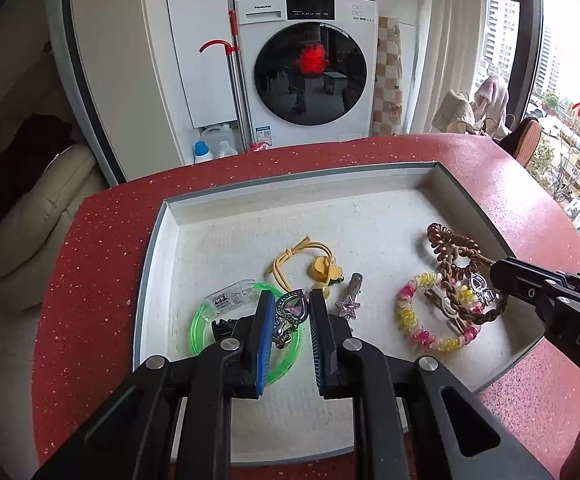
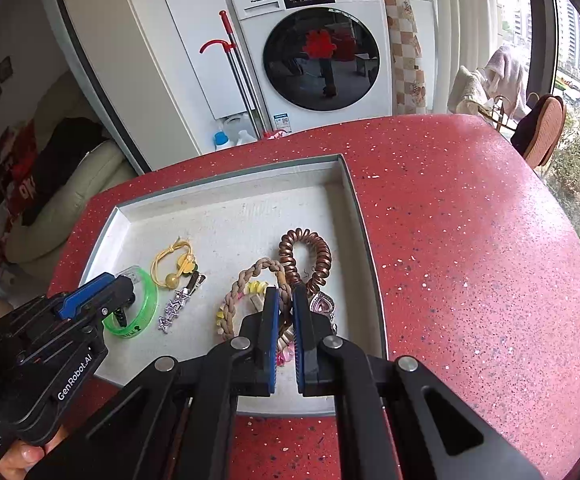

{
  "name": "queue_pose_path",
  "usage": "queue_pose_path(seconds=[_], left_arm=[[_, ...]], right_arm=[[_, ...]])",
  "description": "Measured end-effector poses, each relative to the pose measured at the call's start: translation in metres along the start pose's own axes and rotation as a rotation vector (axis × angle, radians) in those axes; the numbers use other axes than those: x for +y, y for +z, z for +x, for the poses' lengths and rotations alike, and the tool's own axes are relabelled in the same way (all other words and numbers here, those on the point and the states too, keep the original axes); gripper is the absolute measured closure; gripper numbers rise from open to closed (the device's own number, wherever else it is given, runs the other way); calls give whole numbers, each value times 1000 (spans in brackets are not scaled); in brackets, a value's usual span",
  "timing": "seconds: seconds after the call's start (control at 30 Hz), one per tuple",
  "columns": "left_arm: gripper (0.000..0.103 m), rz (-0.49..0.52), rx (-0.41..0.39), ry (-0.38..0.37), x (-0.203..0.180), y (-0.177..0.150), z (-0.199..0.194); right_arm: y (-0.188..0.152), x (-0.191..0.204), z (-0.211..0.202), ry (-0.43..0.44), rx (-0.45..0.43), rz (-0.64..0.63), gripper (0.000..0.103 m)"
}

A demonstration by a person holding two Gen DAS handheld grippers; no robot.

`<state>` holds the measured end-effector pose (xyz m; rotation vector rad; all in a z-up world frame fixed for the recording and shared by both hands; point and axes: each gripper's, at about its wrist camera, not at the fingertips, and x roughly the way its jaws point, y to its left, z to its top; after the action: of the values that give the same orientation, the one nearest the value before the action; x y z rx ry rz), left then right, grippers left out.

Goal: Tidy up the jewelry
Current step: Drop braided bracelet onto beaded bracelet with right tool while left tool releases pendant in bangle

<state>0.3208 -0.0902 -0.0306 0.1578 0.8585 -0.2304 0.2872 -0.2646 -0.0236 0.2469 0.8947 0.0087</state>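
A white tray [image 1: 158, 240] [image 2: 345, 184] holds the jewelry. My left gripper [image 1: 291, 300] [image 2: 124, 284] hangs over a green bangle [image 1: 198, 320] [image 2: 150, 296], shut on a heart pendant [image 1: 291, 308] whose chain dangles. My right gripper [image 2: 286, 296] [image 1: 495, 274] is shut on a brown braided band [image 2: 230, 300] [image 1: 455, 280], beside a second heart pendant [image 2: 323, 304] [image 1: 479, 282]. A pink-and-yellow spiral tie [image 1: 405, 312] [image 2: 256, 286] lies under the band. A brown coil tie [image 1: 437, 236] [image 2: 305, 244] lies just behind.
In mid-tray lie a yellow flower hair tie [image 1: 290, 256] [image 2: 170, 264] and a star clip [image 1: 347, 304] [image 2: 178, 304]. The tray sits on a red speckled table [image 1: 90, 280] [image 2: 469, 240]. Past the far edge are a washing machine [image 1: 309, 72] and a chair [image 2: 545, 132].
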Motion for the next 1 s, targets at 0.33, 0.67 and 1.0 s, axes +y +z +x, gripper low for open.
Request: queue_pose_path(seconds=[0.33,0.67,1.0], left_arm=[[67,37,26,37,-11,-8,18],[67,48,50,54,-12,-14,28],[67,40,17,30,-10,-14,13]], right_arm=[[-4,-6,15,-9,23,11,96],[-12,-5,27,-15,54,-3,95],[-12,-3,16,20,42,-5,51]])
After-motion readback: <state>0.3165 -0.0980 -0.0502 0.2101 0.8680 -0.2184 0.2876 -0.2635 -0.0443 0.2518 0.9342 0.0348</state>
